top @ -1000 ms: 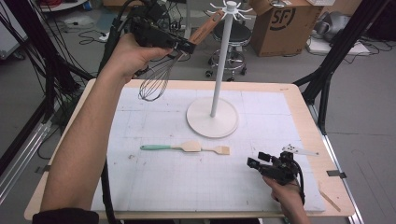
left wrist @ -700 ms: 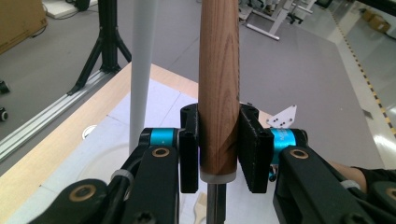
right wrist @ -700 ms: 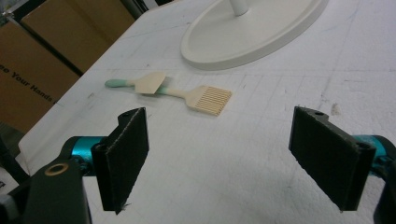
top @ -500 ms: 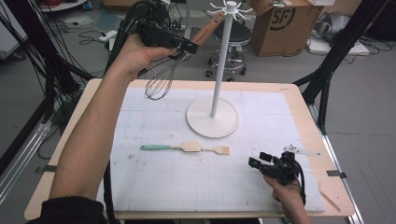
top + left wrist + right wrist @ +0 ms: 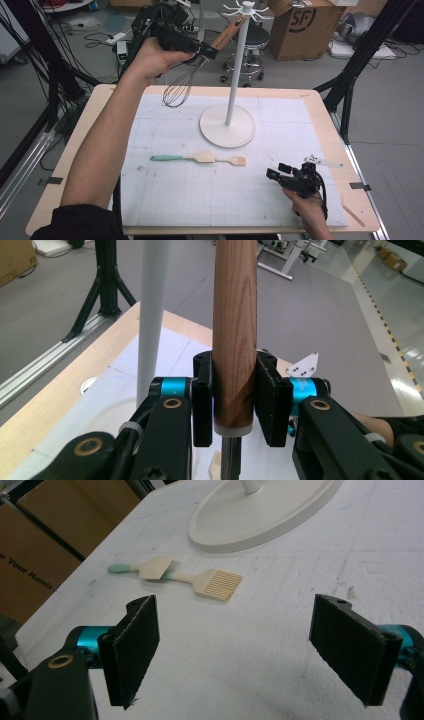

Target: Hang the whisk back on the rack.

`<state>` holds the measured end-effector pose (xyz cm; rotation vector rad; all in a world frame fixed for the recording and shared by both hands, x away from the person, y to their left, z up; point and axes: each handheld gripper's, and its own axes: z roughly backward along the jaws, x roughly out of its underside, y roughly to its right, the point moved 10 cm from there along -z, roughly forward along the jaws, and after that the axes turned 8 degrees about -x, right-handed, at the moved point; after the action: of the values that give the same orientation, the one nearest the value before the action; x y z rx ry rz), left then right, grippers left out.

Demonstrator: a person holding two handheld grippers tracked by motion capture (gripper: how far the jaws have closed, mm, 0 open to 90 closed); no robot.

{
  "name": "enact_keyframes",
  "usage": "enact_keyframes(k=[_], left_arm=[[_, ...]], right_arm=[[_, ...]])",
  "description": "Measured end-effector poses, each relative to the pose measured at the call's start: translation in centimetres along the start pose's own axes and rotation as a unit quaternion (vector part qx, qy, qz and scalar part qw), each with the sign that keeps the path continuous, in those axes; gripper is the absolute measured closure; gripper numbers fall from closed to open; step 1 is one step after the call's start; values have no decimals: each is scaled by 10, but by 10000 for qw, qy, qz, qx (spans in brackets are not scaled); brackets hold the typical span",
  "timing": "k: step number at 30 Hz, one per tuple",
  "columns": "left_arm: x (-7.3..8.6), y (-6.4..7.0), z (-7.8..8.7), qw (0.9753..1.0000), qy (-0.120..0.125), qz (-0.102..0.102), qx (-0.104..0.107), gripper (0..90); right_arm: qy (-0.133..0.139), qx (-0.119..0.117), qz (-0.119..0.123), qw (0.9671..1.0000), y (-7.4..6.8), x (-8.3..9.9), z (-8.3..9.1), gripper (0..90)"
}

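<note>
Up high, the left claw point(image 5: 200, 50) clamps the whisk point(image 5: 192, 75) by its wooden handle beside the white stand point(image 5: 235, 75), well above the surface point(image 5: 90, 130); the right claw point(image 5: 292, 177) rests spread apart.

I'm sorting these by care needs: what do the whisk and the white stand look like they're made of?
The whisk handle looks like brown wood, going by the grain lines in the left gripper view; its loops look like thin, shiny metal wire. The left gripper clamps the handle. The stand is smooth matt white all over; painted metal or plastic, I can't tell which.
</note>
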<state>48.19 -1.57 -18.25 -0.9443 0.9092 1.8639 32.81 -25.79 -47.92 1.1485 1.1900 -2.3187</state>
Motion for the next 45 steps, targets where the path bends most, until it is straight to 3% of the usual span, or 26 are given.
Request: enact_keyframes(k=[8,13,25,37,42,45], left_arm=[[-4,4,-15,10000,-34,-23,65,720],[0,2,-27,9998,-159,-83,-14,722],[4,2,-39,9994,-316,-77,75,727],[5,3,-47,9995,-278,-78,130,723],[8,2,-54,9998,-190,-78,88,697],[15,-3,-58,9997,-202,-88,54,611]], right_arm=[[22,14,-5,10000,1,0,2,192],[15,36,-29,10000,3,1,3,193],[54,75,-61,9999,4,1,6,193],[79,83,-56,9999,4,1,7,193],[164,78,-50,9998,3,-2,11,193],[136,72,-48,9999,3,-1,10,193]])
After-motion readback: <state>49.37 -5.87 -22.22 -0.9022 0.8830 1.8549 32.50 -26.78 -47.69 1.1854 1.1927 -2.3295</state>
